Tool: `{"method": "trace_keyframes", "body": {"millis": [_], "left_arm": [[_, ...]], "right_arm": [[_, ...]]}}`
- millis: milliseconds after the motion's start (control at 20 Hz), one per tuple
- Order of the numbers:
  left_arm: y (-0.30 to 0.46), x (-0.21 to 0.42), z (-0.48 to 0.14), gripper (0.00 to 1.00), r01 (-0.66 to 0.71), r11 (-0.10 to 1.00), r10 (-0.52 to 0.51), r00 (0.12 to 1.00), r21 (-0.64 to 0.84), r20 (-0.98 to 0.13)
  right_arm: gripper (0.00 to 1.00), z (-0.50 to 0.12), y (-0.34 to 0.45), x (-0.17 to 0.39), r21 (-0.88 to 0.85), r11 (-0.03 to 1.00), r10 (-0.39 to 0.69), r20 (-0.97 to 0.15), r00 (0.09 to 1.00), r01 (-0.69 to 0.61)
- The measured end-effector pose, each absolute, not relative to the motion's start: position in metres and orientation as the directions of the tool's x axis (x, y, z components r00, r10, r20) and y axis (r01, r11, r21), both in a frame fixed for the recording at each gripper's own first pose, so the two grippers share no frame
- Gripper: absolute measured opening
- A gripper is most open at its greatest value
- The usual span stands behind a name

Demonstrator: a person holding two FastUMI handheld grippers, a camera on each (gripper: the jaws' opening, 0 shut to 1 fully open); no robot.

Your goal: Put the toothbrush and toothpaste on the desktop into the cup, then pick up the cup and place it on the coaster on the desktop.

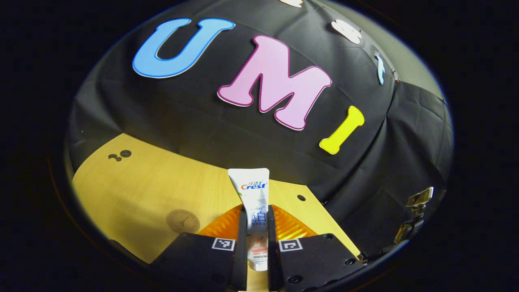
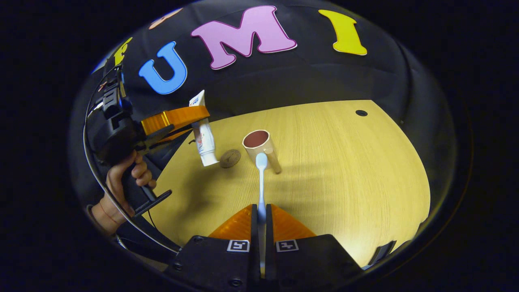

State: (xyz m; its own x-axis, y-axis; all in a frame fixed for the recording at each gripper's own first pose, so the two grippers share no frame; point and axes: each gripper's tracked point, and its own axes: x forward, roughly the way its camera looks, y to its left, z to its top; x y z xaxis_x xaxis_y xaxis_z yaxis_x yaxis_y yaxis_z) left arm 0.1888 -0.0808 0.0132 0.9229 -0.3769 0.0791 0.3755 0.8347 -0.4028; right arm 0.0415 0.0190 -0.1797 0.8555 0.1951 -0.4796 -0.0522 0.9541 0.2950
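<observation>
In the left gripper view, the toothpaste is seen clamped between the two fingers of the left tool, the tube standing forward along them with its flat crimped end away from the camera and its cap end toward the camera. The tube is carried above the counter; the round dark coaster lies on the wood below and to the left of the fingers, apart from the tube.

In the right gripper view, the toothbrush is seen held by its handle between the narrowly closed fingers of the right tool, its head pointed forward and ending just short of the cup. The cup stands upright on the counter with its mouth open and nothing visible inside, its handle turned toward the camera. The coaster lies just beside the cup, on its left. Farther left, the other tool is seen in a hand, with the toothpaste hanging cap-down from its fingers above the counter, near the coaster.

The step in hand is judged to be the loading of the cup: both items are lifted, neither is yet inside. Next, the toothbrush head would need to be brought over the cup's mouth, tipped downward and released; the tube would need to be shifted over the rim likewise.
</observation>
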Motion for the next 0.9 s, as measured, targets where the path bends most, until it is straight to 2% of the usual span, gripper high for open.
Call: {"method": "trace_keyframes", "body": {"millis": [100, 350, 600, 900], "left_arm": [[-0.086, 0.209, 0.022, 0.25, 0.392, 0.819, -0.376, 0.918, -0.419, 0.125], [-0.078, 0.274, 0.034, 0.25, 0.347, 0.825, -0.283, 0.937, -0.447, 0.205], [-0.091, 0.317, 0.014, 0.25, 0.339, 0.836, -0.273, 0.939, -0.432, 0.209], [-0.104, 0.334, -0.017, 0.25, 0.326, 0.861, -0.268, 0.943, -0.391, 0.197]], "right_arm": [[0.09, -0.176, 0.010, 0.052, 0.295, 0.954, 0.192, -0.465, 0.864, -0.053], [0.09, -0.173, 0.001, 0.082, 0.300, 0.950, 0.210, -0.419, 0.884, -0.084], [0.09, -0.172, -0.015, 0.117, 0.334, 0.938, 0.220, -0.362, 0.906, -0.095], [0.09, -0.160, -0.037, 0.151, 0.396, 0.914, 0.213, -0.269, 0.939, -0.094]]}}
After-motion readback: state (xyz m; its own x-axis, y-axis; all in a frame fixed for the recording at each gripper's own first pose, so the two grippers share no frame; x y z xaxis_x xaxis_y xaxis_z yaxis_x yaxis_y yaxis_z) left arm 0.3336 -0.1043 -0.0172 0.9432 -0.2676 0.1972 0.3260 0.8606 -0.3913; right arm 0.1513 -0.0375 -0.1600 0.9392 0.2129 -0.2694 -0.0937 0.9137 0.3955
